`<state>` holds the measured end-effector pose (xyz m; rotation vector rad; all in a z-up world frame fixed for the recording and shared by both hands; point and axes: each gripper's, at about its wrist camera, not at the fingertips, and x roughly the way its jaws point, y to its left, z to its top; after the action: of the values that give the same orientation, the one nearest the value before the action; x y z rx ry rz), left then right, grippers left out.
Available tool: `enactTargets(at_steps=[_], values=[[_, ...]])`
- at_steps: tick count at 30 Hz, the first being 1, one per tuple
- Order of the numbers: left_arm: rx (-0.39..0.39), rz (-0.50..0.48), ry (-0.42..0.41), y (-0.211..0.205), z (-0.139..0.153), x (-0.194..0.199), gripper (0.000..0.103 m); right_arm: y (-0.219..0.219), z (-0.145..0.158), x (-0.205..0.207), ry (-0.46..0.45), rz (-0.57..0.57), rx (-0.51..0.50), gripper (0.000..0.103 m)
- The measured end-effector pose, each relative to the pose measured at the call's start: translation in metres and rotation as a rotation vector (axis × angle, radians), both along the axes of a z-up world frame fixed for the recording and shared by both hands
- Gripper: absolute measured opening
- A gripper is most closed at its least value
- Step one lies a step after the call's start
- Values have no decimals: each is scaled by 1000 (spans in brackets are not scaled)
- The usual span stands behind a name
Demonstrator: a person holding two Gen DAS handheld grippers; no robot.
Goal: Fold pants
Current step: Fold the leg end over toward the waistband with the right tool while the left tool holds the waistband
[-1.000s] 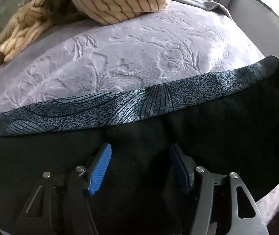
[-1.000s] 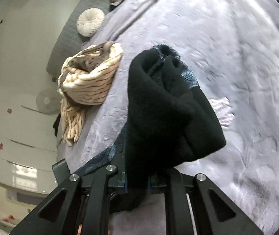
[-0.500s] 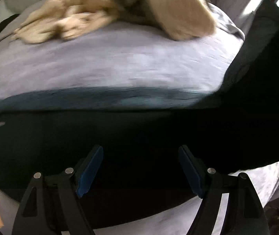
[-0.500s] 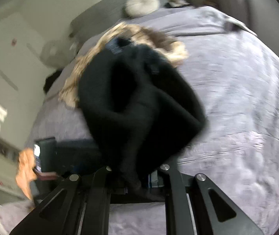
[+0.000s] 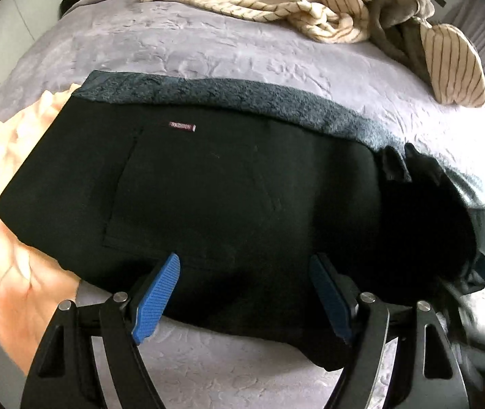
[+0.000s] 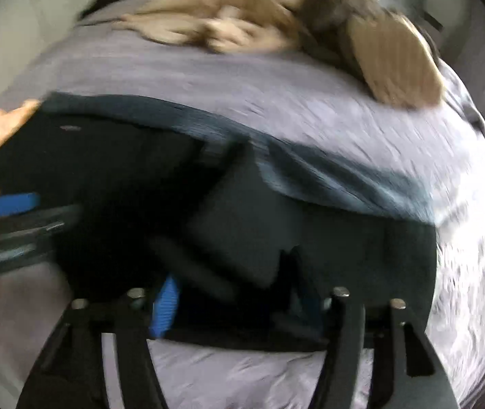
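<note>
The folded black fabric pants (image 5: 228, 197) lie flat across the lilac embossed bedspread (image 5: 187, 47), directly ahead of the left gripper (image 5: 245, 293), whose blue ribbed fingers (image 5: 158, 294) stand spread wide apart, one on each side of the near edge of the fabric and pinching nothing. A small reddish label (image 5: 182, 126) sits on the pants ahead of the left-hand finger, and a band of grey-blue fuzzy lining (image 5: 276, 102) runs along the far edge of the pants, beyond both fingertips. To the left of the fingers a pale peach cloth (image 5: 7, 211) lies on the bedspread, partly tucked under the end of the pants. Far ahead and to the right, a rumpled cream garment with thin brown stripes (image 5: 310, 3) is heaped near the far side of the bed. The right wrist view is heavily blurred: the right gripper (image 6: 235, 301) sits at the near edge of the pants (image 6: 249, 225), a blue pad (image 6: 165, 306) shows on one finger, and dark fabric lies in the wide gap between the fingers, which stand apart without closing on it. The same gripper appears, smeared, past the right-hand finger in the left view, against the bunched right end of the pants.
</note>
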<state>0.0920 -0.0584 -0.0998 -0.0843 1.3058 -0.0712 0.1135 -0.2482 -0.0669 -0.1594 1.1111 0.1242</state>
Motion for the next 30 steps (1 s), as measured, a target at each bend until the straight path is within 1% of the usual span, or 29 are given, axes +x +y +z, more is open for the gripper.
enactTargets(at_steps=[1,2,3,4,5,6,7,8,9,11,13,14,16,18,19,20,21,22,23,24,25,27,29,30], values=[[-9,-5,0,-3,1,2,80,6,10,-6,-14,39,29,66],[-23,-15,-1,-4,4,4,80,5,23,-14,-27,81,95,66],[-37,-29,-4,-7,8,0,80,0,30,-18,-27,86,151,66],[-55,-47,-6,-10,12,2,80,-15,38,-20,-20,54,236,66],[-75,-73,-7,-17,15,2,80,-33,41,-19,-9,3,311,66],[-103,-100,-4,-25,19,2,80,-65,40,-20,21,-100,430,66],[-125,-115,-2,-29,22,1,80,-86,37,-18,46,-166,507,66],[-167,-136,3,-37,25,2,80,-120,26,-21,91,-278,641,66],[-204,-152,8,-45,28,4,80,-147,15,-25,119,-379,731,66],[-294,-196,24,-66,33,4,80,-176,-2,-34,152,-486,813,66],[-335,-224,46,-84,33,6,80,-196,-18,-44,186,-543,859,66],[-336,-244,68,-96,28,8,80,-202,-26,-46,199,-560,883,66],[-308,-263,92,-112,21,12,80,-205,-40,-52,221,-587,948,66],[-284,-265,124,-125,7,13,80,-209,-56,-53,249,-640,1015,65],[-278,-261,135,-127,1,16,77,-205,-60,-44,254,-654,1037,64],[-269,-255,150,-131,-6,17,66,-206,-65,-44,258,-671,1061,63],[-254,-253,162,-134,-11,17,62,-208,-72,-43,268,-690,1081,63],[-242,-251,163,-135,-13,16,61,-208,-79,-42,283,-706,1097,57],[-238,-247,154,-136,-14,15,55,-209,-85,-40,297,-727,1103,36],[-247,-251,146,-137,-12,14,49,-210,-93,-38,313,-752,1114,18],[-245,-253,147,-136,-12,11,44,-207,-95,-36,317,-753,1132,5],[-234,-249,136,-134,-3,7,44,-204,-93,-32,301,-738,1145,5],[-227,-250,99,-129,9,-2,44,-197,-75,-30,276,-651,1144,4],[-209,-249,76,-125,13,-9,44,-193,-70,-31,284,-626,1123,4]])
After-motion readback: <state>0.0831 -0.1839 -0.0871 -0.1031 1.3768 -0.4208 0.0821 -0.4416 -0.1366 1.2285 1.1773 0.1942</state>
